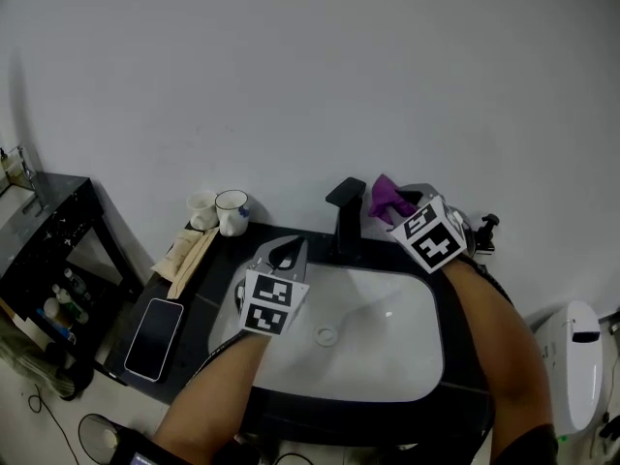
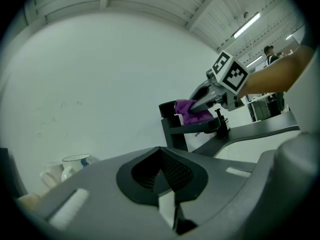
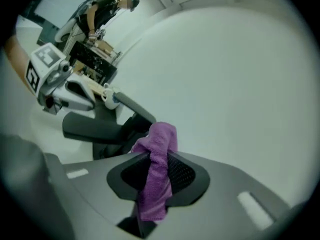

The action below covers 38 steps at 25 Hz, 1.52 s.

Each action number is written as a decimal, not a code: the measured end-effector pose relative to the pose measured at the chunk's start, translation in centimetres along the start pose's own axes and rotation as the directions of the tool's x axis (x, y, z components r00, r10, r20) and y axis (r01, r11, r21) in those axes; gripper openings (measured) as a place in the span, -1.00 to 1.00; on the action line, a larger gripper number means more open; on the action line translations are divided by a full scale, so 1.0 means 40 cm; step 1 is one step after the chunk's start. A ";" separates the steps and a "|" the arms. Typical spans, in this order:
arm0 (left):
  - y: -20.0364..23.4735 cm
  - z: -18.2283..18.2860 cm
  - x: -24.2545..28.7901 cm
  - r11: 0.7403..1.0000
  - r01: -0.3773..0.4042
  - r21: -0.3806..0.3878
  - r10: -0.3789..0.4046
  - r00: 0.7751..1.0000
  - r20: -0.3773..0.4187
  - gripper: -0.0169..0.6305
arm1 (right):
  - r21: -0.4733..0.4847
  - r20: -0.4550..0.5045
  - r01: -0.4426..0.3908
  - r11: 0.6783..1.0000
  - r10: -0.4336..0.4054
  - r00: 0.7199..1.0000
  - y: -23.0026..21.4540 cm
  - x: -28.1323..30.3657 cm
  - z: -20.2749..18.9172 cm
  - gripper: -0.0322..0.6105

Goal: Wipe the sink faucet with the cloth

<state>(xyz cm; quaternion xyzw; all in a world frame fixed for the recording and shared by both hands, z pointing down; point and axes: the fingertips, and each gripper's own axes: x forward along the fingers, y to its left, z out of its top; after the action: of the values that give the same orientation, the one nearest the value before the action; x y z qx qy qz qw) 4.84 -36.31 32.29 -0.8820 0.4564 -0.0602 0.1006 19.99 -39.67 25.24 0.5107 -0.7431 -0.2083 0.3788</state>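
Observation:
The black faucet (image 1: 345, 209) stands at the back rim of the white sink (image 1: 387, 352). My right gripper (image 1: 399, 208) is shut on a purple cloth (image 1: 386, 196), held just right of the faucet's top. In the left gripper view the cloth (image 2: 189, 111) rests against the faucet (image 2: 172, 130), above its spout. In the right gripper view the cloth (image 3: 157, 176) hangs bunched between the jaws, with the faucet (image 3: 92, 127) behind it. My left gripper (image 1: 288, 245) hovers over the sink's back left rim, shut and holding nothing; its tips (image 2: 161, 153) meet.
Two white cups (image 1: 231, 211) stand on the black counter at the back left, beside a pale wooden bundle (image 1: 189, 252) and a dark phone (image 1: 155, 337). A black shelf unit (image 1: 48, 231) is at far left. A white toilet (image 1: 572, 356) is at right.

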 end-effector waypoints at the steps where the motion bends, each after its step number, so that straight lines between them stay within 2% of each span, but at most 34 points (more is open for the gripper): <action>1: 0.000 0.002 0.004 1.000 0.002 0.003 -0.002 1.000 0.001 -0.90 | 0.032 0.022 0.003 0.999 -0.004 1.000 -0.017 0.004 0.023 -0.65; 4: -0.005 0.009 0.012 1.000 0.010 0.008 -0.010 1.000 0.003 -0.90 | 0.052 0.043 0.003 0.999 -0.005 0.999 -0.024 0.022 0.063 -0.65; 10: -0.007 0.006 0.006 1.000 0.011 -0.004 -0.011 1.000 0.001 -0.90 | -0.040 0.012 -0.007 0.999 0.007 1.000 0.042 0.065 0.070 -0.65; 15: -0.008 0.010 0.009 1.000 0.011 -0.006 -0.011 1.000 0.006 -0.90 | -0.053 0.010 -0.043 0.998 0.044 0.999 0.061 0.076 0.051 -0.65; 21: -0.004 0.010 0.009 1.000 0.012 -0.005 -0.012 1.000 0.004 -0.90 | -0.043 0.056 -0.049 0.998 0.051 0.997 0.075 0.077 0.044 -0.66; 29: -0.039 0.011 0.016 0.999 0.039 -0.005 -0.039 0.999 0.002 -0.90 | -0.086 0.051 -0.050 0.995 0.054 0.997 0.096 0.089 0.025 -0.66; 34: -0.029 0.011 0.010 1.000 0.023 -0.013 -0.023 1.000 0.003 -0.90 | -0.132 0.001 -0.097 0.987 0.098 0.995 0.147 0.108 -0.012 -0.66; 38: -0.020 0.014 0.010 1.000 0.013 -0.015 -0.013 1.000 0.007 -0.90 | -0.130 -0.023 -0.135 0.982 0.133 0.991 0.180 0.121 -0.043 -0.65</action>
<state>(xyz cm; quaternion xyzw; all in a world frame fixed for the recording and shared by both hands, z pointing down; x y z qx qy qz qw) 5.82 -36.12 31.94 -0.8860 0.4506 -0.0545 0.0950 16.08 -41.16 33.04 0.4349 -0.7579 -0.2272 0.4300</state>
